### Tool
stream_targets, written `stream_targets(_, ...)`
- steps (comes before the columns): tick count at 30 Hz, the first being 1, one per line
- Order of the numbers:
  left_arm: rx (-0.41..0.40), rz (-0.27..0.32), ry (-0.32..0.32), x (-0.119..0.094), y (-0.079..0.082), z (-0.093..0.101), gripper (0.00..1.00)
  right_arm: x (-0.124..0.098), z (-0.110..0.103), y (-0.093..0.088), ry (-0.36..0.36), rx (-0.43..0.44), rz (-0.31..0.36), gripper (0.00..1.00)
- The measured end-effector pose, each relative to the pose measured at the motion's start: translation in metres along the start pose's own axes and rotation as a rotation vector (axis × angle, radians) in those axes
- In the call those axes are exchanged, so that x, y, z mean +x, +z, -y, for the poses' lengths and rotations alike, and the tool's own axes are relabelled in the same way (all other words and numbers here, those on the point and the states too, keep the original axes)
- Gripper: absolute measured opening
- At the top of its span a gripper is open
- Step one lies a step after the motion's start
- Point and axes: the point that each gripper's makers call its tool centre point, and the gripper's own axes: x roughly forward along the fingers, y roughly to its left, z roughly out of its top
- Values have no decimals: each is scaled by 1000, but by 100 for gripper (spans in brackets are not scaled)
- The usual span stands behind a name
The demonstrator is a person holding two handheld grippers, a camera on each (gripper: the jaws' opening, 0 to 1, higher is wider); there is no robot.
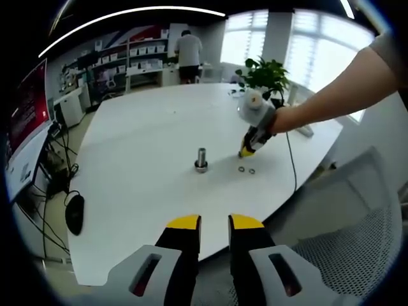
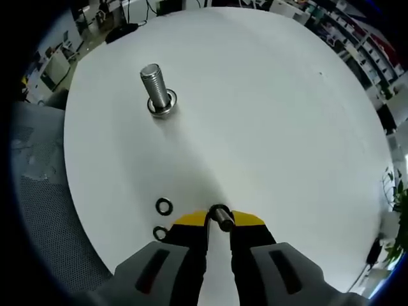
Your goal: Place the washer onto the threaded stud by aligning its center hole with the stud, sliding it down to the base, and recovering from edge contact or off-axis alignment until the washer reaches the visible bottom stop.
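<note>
Right gripper jaws nearly closed, pinching a washer on edge between the yellow fingertips (dark ring, upper rim poking out past the tips). The right gripper is low over the white table, tips at or just above the surface, cannot tell which. Threaded stud stands upright ahead of the fingers and off to their left, well apart from the held washer, with a metal ring at its base. Two spare washers lie flat just left of the left fingertip, one beyond the other. Left gripper hangs back over the near table edge, jaws a narrow gap apart, nothing between them. From there the stud is straight ahead, the right gripper beyond it to the right, held by a hand, loose washers beside its tips.
</note>
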Motion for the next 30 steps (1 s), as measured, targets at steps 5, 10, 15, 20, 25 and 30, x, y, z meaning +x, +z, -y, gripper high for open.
stream_targets(5, -1, -1, 1, 0, 0, 0, 15, 1, 2, 0, -1, 10, 1, 15)
stream_targets(10, -1, 0, 3, 0, 0, 0, 15, -1, 4, -2, -10, 12, 0, 19)
stream_targets(15, -1, 4, 6, 0, 0, -1, 15, -6, 3, -7, -7, 12, -8, 20)
stream_targets(20, 3, 3, 3, 0, 0, 0, 15, -13, 0, -12, -11, 10, -2, 20)
stream_targets(25, 4, 6, 4, -1, 1, 0, 15, -14, -7, -21, -4, 7, -11, 20)
stream_targets(30, 4, 8, 4, -1, 1, 0, 15, -15, -10, -27, -6, 0, -17, 21)
